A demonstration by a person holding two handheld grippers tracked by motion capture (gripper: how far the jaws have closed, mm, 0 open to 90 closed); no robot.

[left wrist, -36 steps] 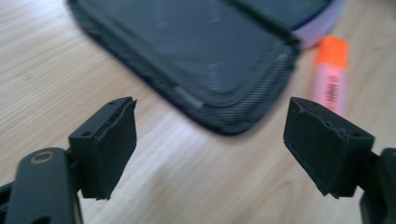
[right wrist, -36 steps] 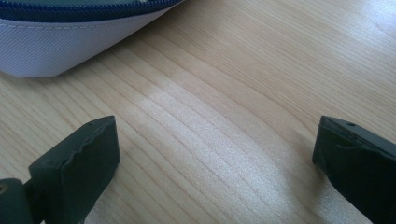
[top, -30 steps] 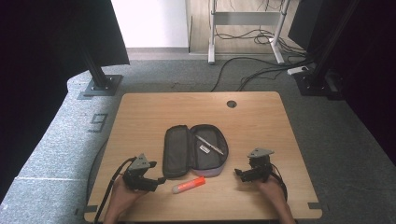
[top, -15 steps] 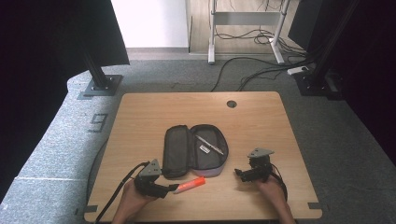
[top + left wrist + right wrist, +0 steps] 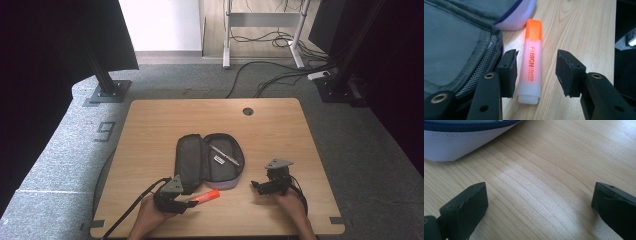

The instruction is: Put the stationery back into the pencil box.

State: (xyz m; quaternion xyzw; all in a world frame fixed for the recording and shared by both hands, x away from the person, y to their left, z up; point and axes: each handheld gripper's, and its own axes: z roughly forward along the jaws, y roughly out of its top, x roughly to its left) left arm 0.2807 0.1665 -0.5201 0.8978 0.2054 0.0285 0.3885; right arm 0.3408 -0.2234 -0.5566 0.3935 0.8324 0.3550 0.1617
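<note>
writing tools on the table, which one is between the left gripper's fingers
The orange highlighter with the translucent body, lying on the wood beside the open grey pencil case; the silver pen lies inside that case.

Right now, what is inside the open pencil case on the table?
In the high view, the pencil case lies unzipped and flat. Its right half holds a silver pen and a small white item, too small to identify. The left half looks empty; anything behind its mesh pocket is hidden.

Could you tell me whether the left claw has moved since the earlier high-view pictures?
Yes. The left claw has shifted rightward along the near table edge, toward the orange highlighter, judged against the open pencil case. Its jaws now straddle the highlighter, open.
</note>
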